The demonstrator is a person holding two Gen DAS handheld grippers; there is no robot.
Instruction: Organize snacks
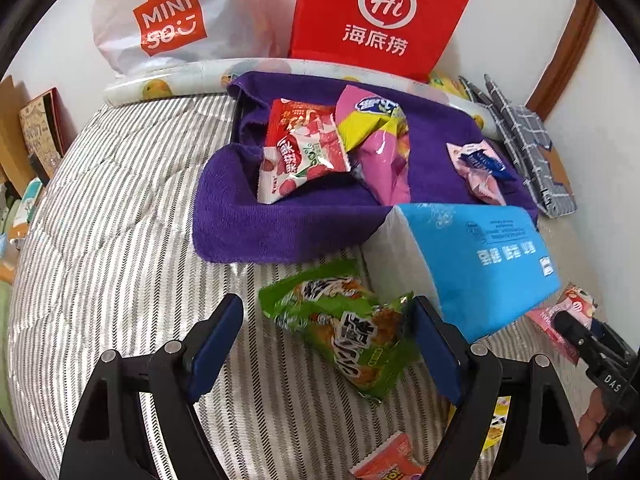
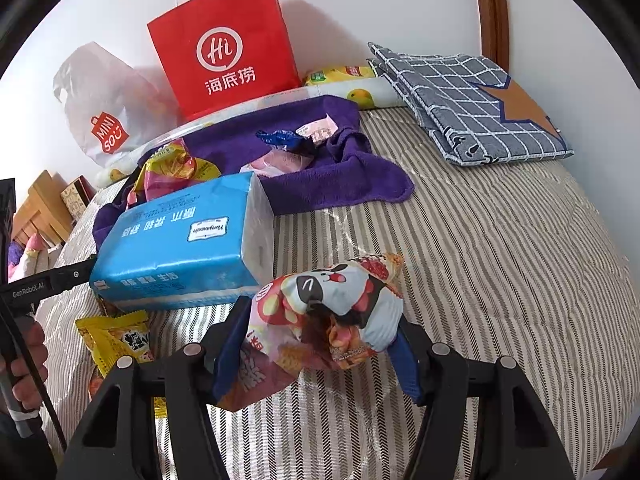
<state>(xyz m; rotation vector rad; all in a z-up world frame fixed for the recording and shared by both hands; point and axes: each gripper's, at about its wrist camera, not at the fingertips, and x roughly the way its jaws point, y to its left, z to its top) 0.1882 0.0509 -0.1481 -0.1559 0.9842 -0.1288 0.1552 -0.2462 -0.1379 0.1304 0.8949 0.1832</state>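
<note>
Now, left gripper spread wide over a green snack bag lying on the striped bedcover, one pad touching its edge, not pinching. Right gripper clamped on a crumpled cartoon snack packet, lifted off the cover. Blue tissue pack just beside, against the purple towel holding more snacks.

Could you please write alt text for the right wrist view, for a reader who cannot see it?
The right gripper has its fingers closed on a crumpled cartoon-printed snack packet above a striped bed cover. To its left lies a blue tissue pack, with a purple towel holding more snacks behind it and a red paper bag against the wall.
</note>
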